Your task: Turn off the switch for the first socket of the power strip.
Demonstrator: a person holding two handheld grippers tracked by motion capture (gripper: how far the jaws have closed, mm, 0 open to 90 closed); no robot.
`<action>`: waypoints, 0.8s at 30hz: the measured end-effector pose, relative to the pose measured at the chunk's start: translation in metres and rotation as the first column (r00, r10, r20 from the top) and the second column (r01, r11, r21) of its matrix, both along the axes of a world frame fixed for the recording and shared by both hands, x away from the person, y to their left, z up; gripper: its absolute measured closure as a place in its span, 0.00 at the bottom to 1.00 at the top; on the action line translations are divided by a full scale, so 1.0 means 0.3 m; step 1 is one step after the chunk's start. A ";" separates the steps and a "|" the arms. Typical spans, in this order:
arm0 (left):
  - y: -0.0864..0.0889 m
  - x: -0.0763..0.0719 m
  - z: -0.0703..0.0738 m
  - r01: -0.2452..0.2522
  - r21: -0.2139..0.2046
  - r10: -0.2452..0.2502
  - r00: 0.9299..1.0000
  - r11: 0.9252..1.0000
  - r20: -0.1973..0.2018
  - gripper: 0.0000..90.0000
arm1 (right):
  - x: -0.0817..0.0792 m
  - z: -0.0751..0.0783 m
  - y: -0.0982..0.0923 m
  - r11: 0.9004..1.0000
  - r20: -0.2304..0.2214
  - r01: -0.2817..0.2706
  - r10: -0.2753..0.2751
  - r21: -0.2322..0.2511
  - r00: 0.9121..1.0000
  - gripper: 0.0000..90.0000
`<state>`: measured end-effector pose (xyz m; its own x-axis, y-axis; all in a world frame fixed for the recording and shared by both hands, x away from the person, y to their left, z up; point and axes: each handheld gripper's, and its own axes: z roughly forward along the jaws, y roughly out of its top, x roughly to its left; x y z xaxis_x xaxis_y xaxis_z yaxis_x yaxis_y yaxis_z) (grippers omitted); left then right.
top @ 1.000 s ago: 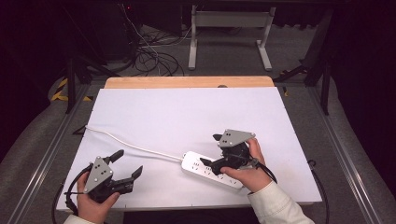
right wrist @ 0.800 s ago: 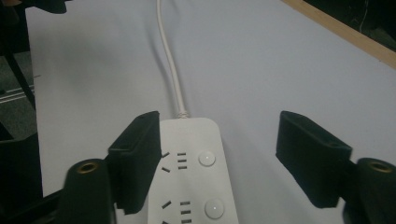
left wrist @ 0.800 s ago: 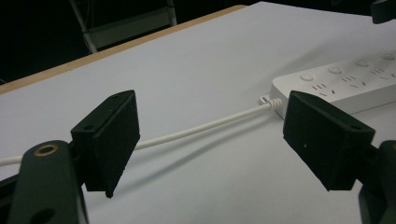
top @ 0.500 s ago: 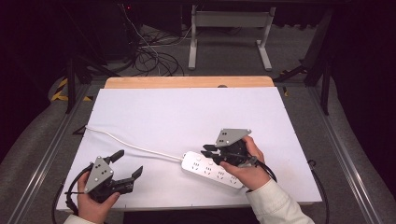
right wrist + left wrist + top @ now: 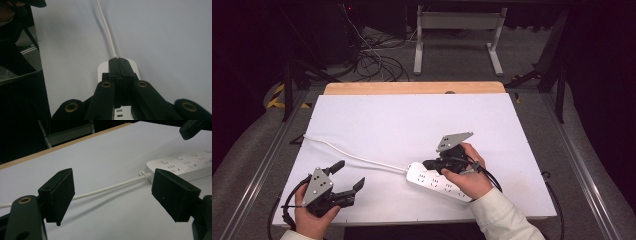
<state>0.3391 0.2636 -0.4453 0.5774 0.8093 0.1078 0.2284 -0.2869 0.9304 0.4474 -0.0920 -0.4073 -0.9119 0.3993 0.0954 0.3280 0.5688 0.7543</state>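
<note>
Since the earlier frames the right gripper (image 5: 428,164) has brought its jaws together; they have just been closing, and nothing lies between them. In the right gripper view the two black pads meet face to face with no gap, poised over the cord end of the white power strip (image 5: 117,65). Whether the pad tips touch the strip's top surface cannot be told.

The power strip (image 5: 439,182) lies flat on the white table (image 5: 412,120), at about 5 o'clock from the table's centre, near the front edge. Its long axis runs from 10 o'clock to 4 o'clock, and the person's right hand (image 5: 467,175) covers its 4 o'clock end. Socket holes and round buttons show on its upper face in the left gripper view.

The white cord (image 5: 357,159) leaves the strip's 10 o'clock end and runs across the table toward 10 o'clock, to the left edge.

The left gripper (image 5: 347,182) sits at about 7 o'clock on the table, well apart from the strip, held in the left hand (image 5: 312,220). Its jaws stand wide open and hold nothing. In the left gripper view the cord (image 5: 110,188) lies on the table beyond the pads, touching neither one.
</note>
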 end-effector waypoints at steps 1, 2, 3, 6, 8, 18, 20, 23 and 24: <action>0.000 0.000 0.000 0.000 -0.001 0.000 1.000 1.000 -0.001 0.21 | 0.004 -0.008 0.007 1.000 -0.010 0.000 0.000 -0.008 1.000 1.00; 0.000 0.000 0.000 0.000 0.000 0.000 1.000 1.000 0.000 0.21 | 0.007 -0.015 0.013 1.000 -0.020 0.001 -0.001 -0.015 1.000 1.00; 0.000 0.000 0.000 0.000 -0.001 0.000 1.000 1.000 -0.002 0.21 | 0.011 -0.022 0.019 1.000 -0.027 -0.001 0.000 -0.021 1.000 1.00; 0.001 0.001 -0.001 -0.002 0.001 0.002 1.000 1.000 -0.001 0.21 | 0.022 -0.042 0.034 0.999 -0.038 0.009 -0.010 -0.042 0.999 1.00; 0.001 0.000 -0.001 -0.001 0.001 0.001 1.000 1.000 -0.001 0.21 | 0.029 -0.054 0.042 0.998 -0.044 0.017 -0.019 -0.052 0.999 1.00; -0.002 0.000 -0.002 -0.003 -0.002 0.003 1.000 1.000 -0.003 0.21 | 0.041 -0.080 0.063 0.987 -0.002 0.043 -0.044 -0.152 0.999 1.00; -0.002 0.000 -0.002 -0.003 -0.002 0.003 1.000 1.000 -0.002 0.21 | 0.044 -0.086 0.066 0.987 0.001 0.044 -0.045 -0.156 0.999 1.00; -0.001 0.001 -0.002 -0.002 0.002 0.002 1.000 1.000 -0.001 0.21 | 0.050 -0.094 0.071 0.985 0.001 0.046 -0.047 -0.166 0.999 1.00; -0.001 0.001 -0.002 -0.002 0.003 0.002 1.000 1.000 -0.002 0.21 | 0.051 -0.098 0.072 0.984 -0.002 0.049 -0.050 -0.169 0.999 1.00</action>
<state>0.3393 0.2634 -0.4459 0.5760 0.8101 0.1090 0.2304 -0.2889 0.9292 0.4627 -0.0703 -0.4365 -0.8901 0.4550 0.0279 0.3632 0.6708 0.6467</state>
